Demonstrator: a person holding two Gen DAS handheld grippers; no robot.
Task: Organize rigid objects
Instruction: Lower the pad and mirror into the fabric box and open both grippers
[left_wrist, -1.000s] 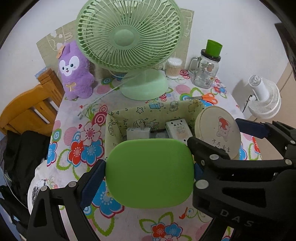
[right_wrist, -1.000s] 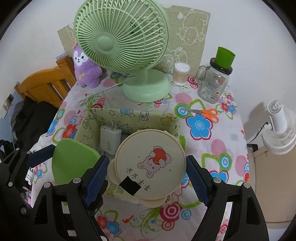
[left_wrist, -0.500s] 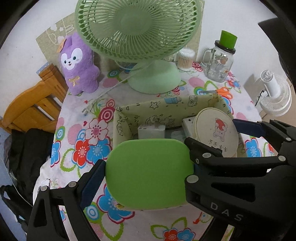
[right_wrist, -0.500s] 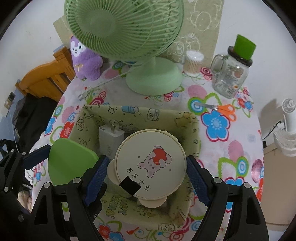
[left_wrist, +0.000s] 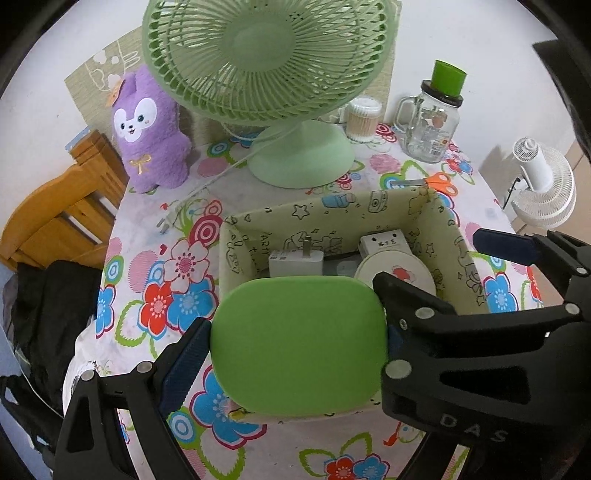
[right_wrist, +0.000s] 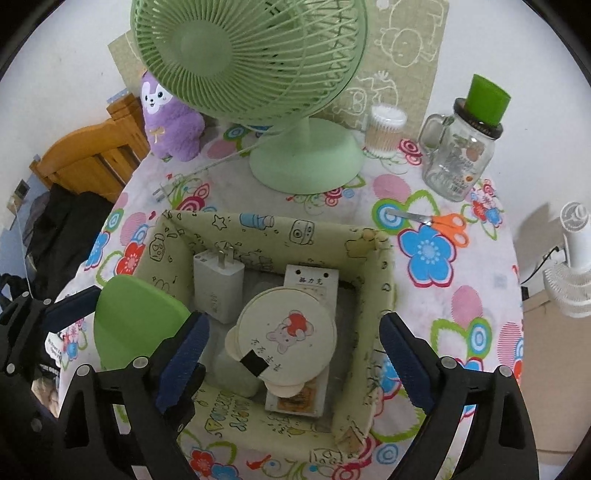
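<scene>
A green rounded flat case (left_wrist: 299, 343) hangs over the near left corner of the patterned fabric box (left_wrist: 332, 206), and my left gripper (left_wrist: 295, 334) is shut on its two sides. In the right wrist view the case (right_wrist: 136, 321) shows at the box's (right_wrist: 258, 225) left wall. My right gripper (right_wrist: 291, 326) is over the box with its jaws opening. Between them, untouched, a round cream disc with a bear picture (right_wrist: 286, 339) lies on a white flat box (right_wrist: 312, 280). A white charger (right_wrist: 218, 284) lies beside it.
Behind the box stand a green desk fan (right_wrist: 306, 158), a cotton swab tub (right_wrist: 384, 129), a glass jar with a green lid (right_wrist: 458, 158) and a purple plush (right_wrist: 173, 122). Orange scissors (right_wrist: 447, 223) lie to the right. A wooden chair (right_wrist: 88, 155) is at the left.
The right jaws have widened and let go of the round cream disc, which now lies in the box. The left gripper still holds the green case.
</scene>
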